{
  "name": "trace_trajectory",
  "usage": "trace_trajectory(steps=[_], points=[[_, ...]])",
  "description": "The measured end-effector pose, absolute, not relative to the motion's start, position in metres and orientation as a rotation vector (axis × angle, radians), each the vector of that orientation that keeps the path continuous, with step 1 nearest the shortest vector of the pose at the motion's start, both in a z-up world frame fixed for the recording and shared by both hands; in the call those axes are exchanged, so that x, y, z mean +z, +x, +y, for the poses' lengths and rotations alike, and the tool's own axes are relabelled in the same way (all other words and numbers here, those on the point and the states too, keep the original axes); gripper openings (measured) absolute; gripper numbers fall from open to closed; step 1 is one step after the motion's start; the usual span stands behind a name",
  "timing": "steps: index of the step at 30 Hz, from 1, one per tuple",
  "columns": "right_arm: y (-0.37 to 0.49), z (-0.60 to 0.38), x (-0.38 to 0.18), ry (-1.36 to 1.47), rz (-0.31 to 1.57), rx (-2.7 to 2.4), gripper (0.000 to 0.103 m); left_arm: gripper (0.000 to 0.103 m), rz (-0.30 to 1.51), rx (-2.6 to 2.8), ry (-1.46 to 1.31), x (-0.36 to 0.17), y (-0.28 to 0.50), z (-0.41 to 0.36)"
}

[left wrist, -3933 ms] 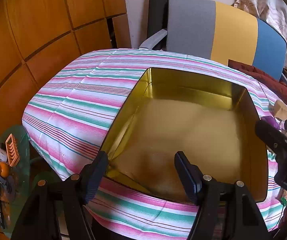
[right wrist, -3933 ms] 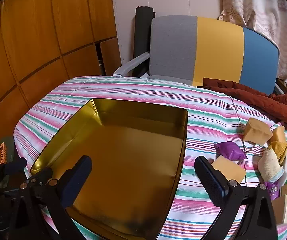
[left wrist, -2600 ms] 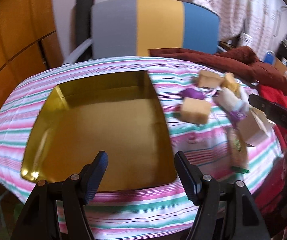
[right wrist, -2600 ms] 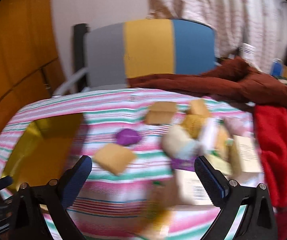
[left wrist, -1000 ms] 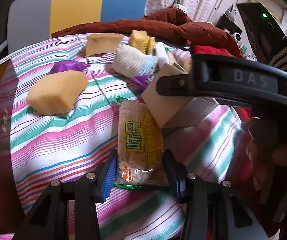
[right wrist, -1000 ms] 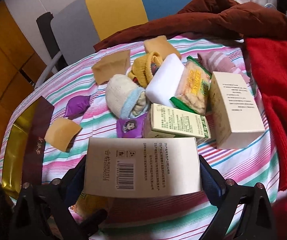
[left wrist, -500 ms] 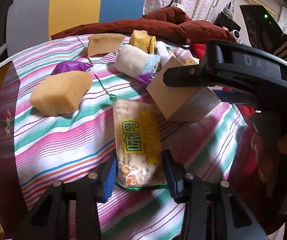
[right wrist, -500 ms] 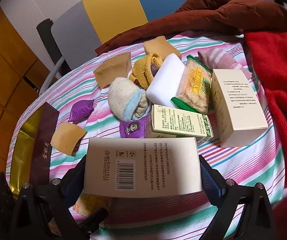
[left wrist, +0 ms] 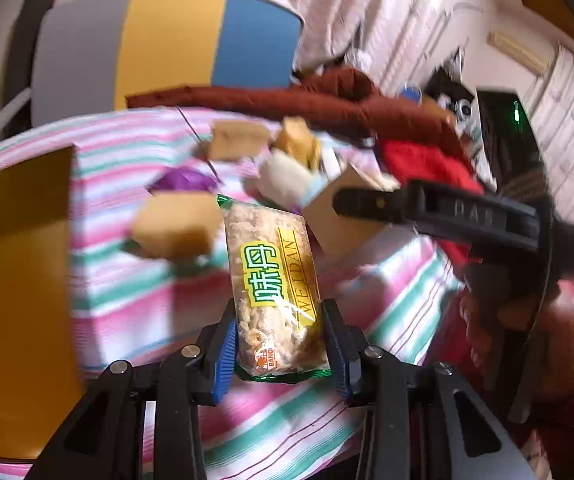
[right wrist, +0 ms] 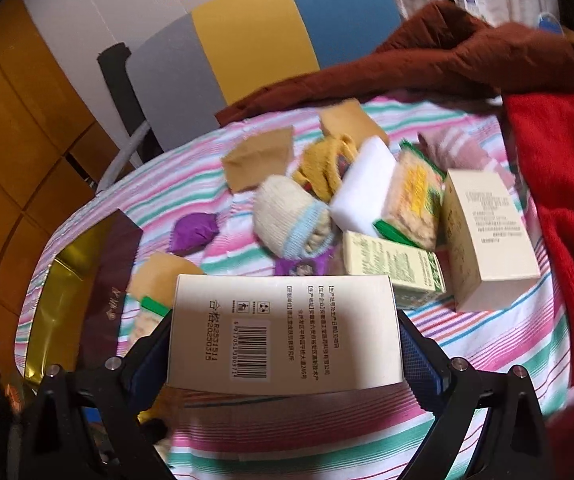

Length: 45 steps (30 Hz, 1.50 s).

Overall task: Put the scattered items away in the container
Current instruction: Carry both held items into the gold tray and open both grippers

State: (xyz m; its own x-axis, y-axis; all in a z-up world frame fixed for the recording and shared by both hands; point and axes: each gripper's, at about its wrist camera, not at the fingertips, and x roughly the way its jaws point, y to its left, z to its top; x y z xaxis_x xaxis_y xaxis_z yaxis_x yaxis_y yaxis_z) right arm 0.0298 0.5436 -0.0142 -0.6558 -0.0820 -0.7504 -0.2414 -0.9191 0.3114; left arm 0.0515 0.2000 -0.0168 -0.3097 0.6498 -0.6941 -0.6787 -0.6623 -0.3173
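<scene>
My left gripper [left wrist: 281, 350] is shut on a clear snack packet [left wrist: 273, 280] with a yellow and green label and holds it above the striped cloth. The gold tin [left wrist: 11, 280] lies at the left of that view. My right gripper [right wrist: 285, 354] is shut on a white box [right wrist: 283, 332] with a barcode, lifted over the table; it also shows at the right of the left wrist view [left wrist: 439, 210]. The tin [right wrist: 63, 300] with its dark red rim shows at the left of the right wrist view.
Scattered on the cloth: a yellow sponge [right wrist: 159, 276], a purple packet [right wrist: 193, 232], a rolled cream sock [right wrist: 293, 218], a yellow sock [right wrist: 327, 162], a white block [right wrist: 365, 184], a second snack packet [right wrist: 413, 200], two boxes [right wrist: 487, 236]. Red and brown clothes [right wrist: 567, 200] lie at the right.
My left gripper has lifted the snack packet off the cloth and swung left, bringing the tin into view. My right gripper has raised the white box slightly.
</scene>
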Motion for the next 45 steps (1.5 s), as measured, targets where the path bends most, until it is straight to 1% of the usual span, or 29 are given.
trace_trajectory(steps=[3,6,10,16,19,23,28,31,33,35,39,41,45], points=[[0.023,0.524,0.008,-1.230,0.561,2.786,0.098,0.039,-0.021,2.073,-1.034,0.001,0.040,0.173],[0.013,0.487,0.032,-1.212,0.445,2.879,0.098,0.039,-0.061,2.128,-1.001,0.020,0.025,0.143],[-0.010,0.424,0.051,-1.244,0.332,2.987,0.098,0.039,-0.093,2.226,-0.999,0.029,-0.002,0.099],[-0.050,0.309,0.051,-1.382,0.191,3.088,0.098,0.039,-0.204,2.344,-1.143,0.009,-0.058,0.030],[-0.071,0.254,0.042,-1.485,0.129,3.094,0.098,0.039,-0.191,2.388,-1.221,-0.008,-0.086,0.012],[-0.105,0.216,0.021,-1.589,0.043,3.043,0.098,0.039,-0.170,2.411,-1.312,-0.025,-0.120,0.000],[-0.139,0.201,-0.004,-1.674,0.090,2.953,0.099,0.039,-0.095,2.435,-1.375,-0.043,-0.148,-0.010],[-0.155,0.198,-0.018,-1.700,0.159,2.901,0.099,0.040,-0.085,2.447,-1.411,-0.046,-0.156,-0.011],[-0.165,0.197,-0.025,-1.707,0.258,2.882,0.100,0.044,-0.093,2.471,-1.424,-0.045,-0.161,-0.015],[-0.171,0.194,-0.029,-1.713,0.371,2.869,0.100,0.052,-0.108,2.487,-1.426,-0.041,-0.160,-0.017],[-0.174,0.192,-0.027,-1.715,0.579,2.867,0.102,0.052,-0.194,2.509,-1.399,-0.028,-0.157,-0.032],[-0.170,0.192,-0.019,-1.678,0.608,2.907,0.103,0.052,-0.230,2.541,-1.360,-0.018,-0.152,-0.039],[-0.147,0.196,0.001,-1.598,0.592,2.984,0.103,0.052,-0.289,2.591,-1.269,0.000,-0.136,-0.041]])
